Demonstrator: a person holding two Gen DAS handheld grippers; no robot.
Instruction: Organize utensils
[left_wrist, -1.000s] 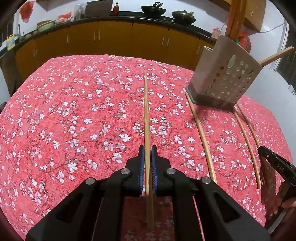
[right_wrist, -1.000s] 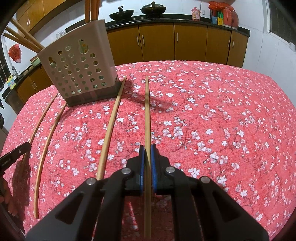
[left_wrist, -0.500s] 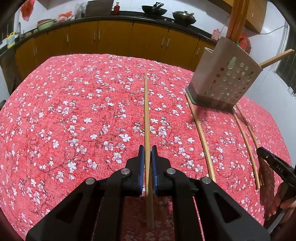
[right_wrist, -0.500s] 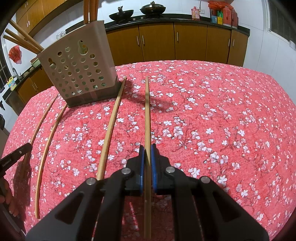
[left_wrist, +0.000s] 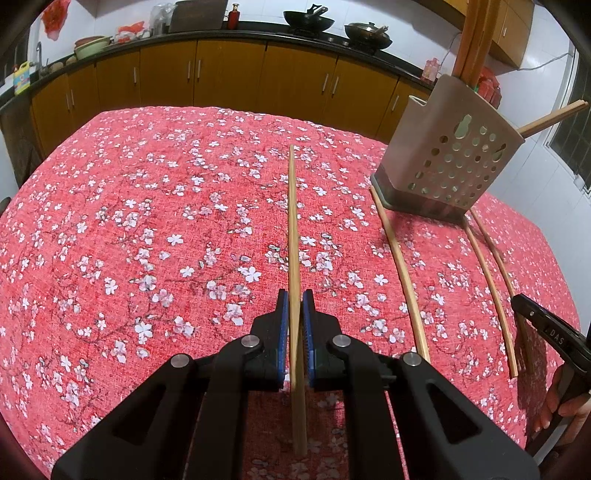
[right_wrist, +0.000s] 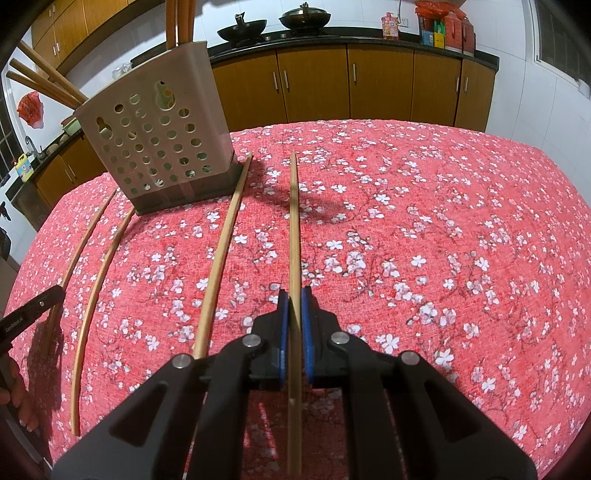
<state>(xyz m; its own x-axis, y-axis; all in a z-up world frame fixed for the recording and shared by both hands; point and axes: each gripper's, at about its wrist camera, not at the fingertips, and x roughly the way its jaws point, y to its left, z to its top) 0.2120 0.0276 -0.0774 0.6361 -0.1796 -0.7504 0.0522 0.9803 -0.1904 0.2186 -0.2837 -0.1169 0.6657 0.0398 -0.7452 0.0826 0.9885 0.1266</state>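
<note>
My left gripper (left_wrist: 294, 301) is shut on a wooden chopstick (left_wrist: 293, 221) that points forward above the red floral tablecloth (left_wrist: 147, 221). My right gripper (right_wrist: 294, 301) is shut on another wooden chopstick (right_wrist: 293, 221), also pointing forward. A beige perforated utensil holder (left_wrist: 443, 166) stands at the right of the left wrist view and at the upper left of the right wrist view (right_wrist: 159, 144), with several chopsticks standing in it. Three loose chopsticks lie on the cloth: one (right_wrist: 221, 251) beside the holder's base and two thinner ones (right_wrist: 92, 291) further left.
Brown kitchen cabinets (left_wrist: 221, 81) with a dark counter run behind the table, holding woks (right_wrist: 243, 27) and bottles. The right gripper's body shows at the right edge of the left wrist view (left_wrist: 546, 332); the left gripper's body shows at the left edge of the right wrist view (right_wrist: 29, 314).
The left wrist view has shifted a little, with the holder drifting slightly right. Both grippers stay shut on their chopsticks.
</note>
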